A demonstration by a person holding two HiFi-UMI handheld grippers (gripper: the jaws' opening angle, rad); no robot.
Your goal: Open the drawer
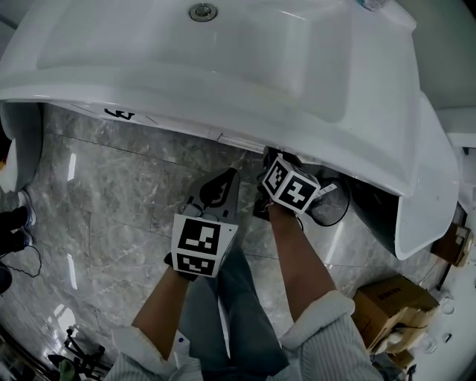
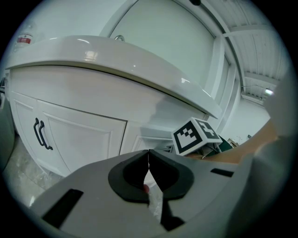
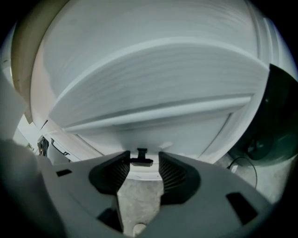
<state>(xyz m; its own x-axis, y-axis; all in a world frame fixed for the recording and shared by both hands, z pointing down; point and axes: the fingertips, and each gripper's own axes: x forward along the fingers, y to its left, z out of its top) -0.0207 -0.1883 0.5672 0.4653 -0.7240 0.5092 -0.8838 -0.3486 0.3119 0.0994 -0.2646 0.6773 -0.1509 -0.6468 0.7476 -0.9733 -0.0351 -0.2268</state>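
Jaws of the right gripper (image 3: 143,157) stand apart, and the small black handle (image 3: 140,161) of the drawer (image 3: 186,135) sits between them, but the pads do not press on it. The jaws of the left gripper (image 2: 149,155) are closed together with nothing between them, and this gripper hangs well back from the cabinet. The room is a bathroom. It has a floor (image 1: 111,193) of shiny grey marble tiles and a wide white washbasin (image 1: 223,67) with one metal drain (image 1: 202,11). The drawer is in the white cabinet under the basin, and from the head view the basin's rim hides it, together with the tips of the right gripper. A dark round thing (image 3: 274,135) with a cable is beside the drawer, and it is hard to make out. I count two grippers, two marker cubes, two black door handles (image 2: 42,135) side by side, and one cardboard box (image 1: 390,301) on the floor.
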